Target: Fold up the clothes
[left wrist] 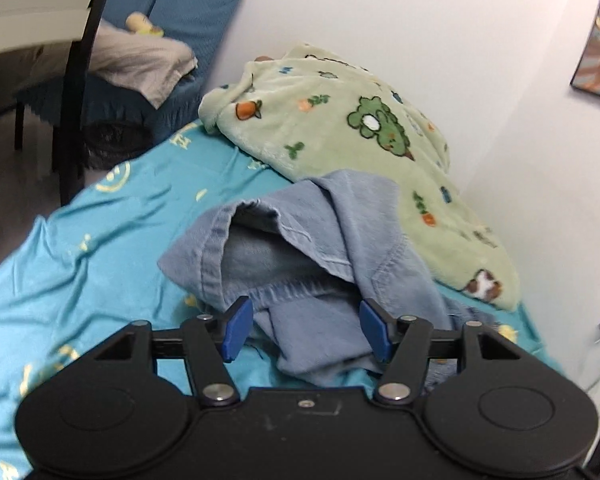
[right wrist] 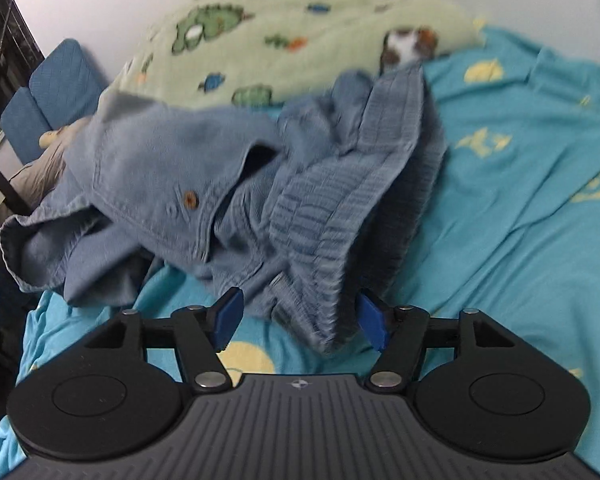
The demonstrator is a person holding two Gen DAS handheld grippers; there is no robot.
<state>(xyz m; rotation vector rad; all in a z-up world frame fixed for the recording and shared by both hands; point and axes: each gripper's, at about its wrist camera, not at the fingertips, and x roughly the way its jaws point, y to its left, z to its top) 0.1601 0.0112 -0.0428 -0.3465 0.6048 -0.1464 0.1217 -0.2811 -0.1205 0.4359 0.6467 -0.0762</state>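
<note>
On the bed (left wrist: 80, 248), atop a turquoise sheet printed with yellow shapes, a blue denim garment (left wrist: 300, 240) lies bunched in a loose heap, not flat and not folded. Your left gripper (left wrist: 306, 330) sits just before the near edge of the heap, its blue fingers (left wrist: 236, 330) spread wide with cloth lying between them but not pinched. Your right gripper (right wrist: 300, 318) faces the same heap from the other side, fingers (right wrist: 228, 318) likewise wide apart; a ribbed, gathered band of the garment (right wrist: 324, 216) hangs down between them, and a brown button (right wrist: 189, 199) shows on a flap to the left. Neither gripper holds anything.

Behind the heap a green fleece blanket (left wrist: 340, 120) with cartoon prints lies against the wall, touching the far side of the denim.

Judged from the crumpled state, the step in hand is taking hold of the garment so it can be spread out. The next move calls for you to close each pair of fingers on a single edge rather than on stacked layers, then to draw the two grips apart until the cloth lies flat on the sheet. Blur in the right view hides the finer seams.
</note>
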